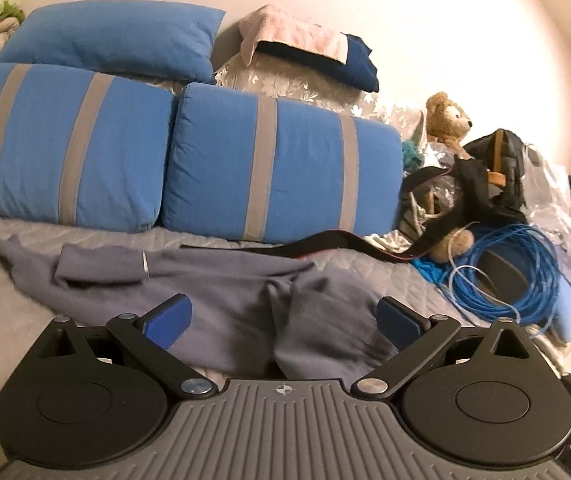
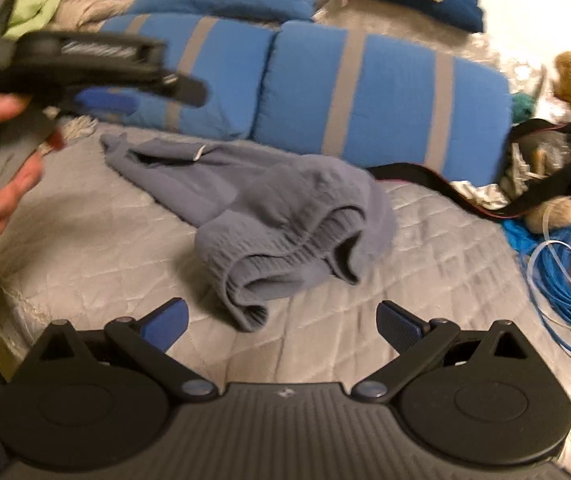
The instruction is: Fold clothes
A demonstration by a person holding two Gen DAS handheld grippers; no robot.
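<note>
Bed with grey quilted cover (image 2: 85, 240), occupying most of both views. Two blue cushions with grey stripes (image 1: 285, 168), standing side by side along the far edge of the bed; a plain blue pillow (image 1: 117, 36) rests on top behind them, and a folded pink and navy cloth (image 1: 309, 48) lies on a lace-covered ledge to its right. Grey-blue ribbed garment (image 2: 285, 216), lying crumpled on the quilt near the middle of the bed, just in front of the cushions; its ribbed opening faces the right wrist camera and a small white tag shows at its far end. Coil of blue cable (image 1: 505, 272), at the right edge of the bed beside a heap of dark bags and plastic; a clear tube loops across it. Black strap with red edge (image 1: 345, 242), running from the heap toward the garment. Brown teddy bear (image 1: 447, 118), sitting on top of the heap against the wall. Left gripper (image 1: 283, 320), jaws spread wide, empty, held low over the near part of the garment; in the right wrist view it appears blurred at upper left with a hand (image 2: 1, 168) below it. Right gripper (image 2: 281, 322), jaws spread wide, empty, above bare quilt just short of the garment's ribbed edge.
</note>
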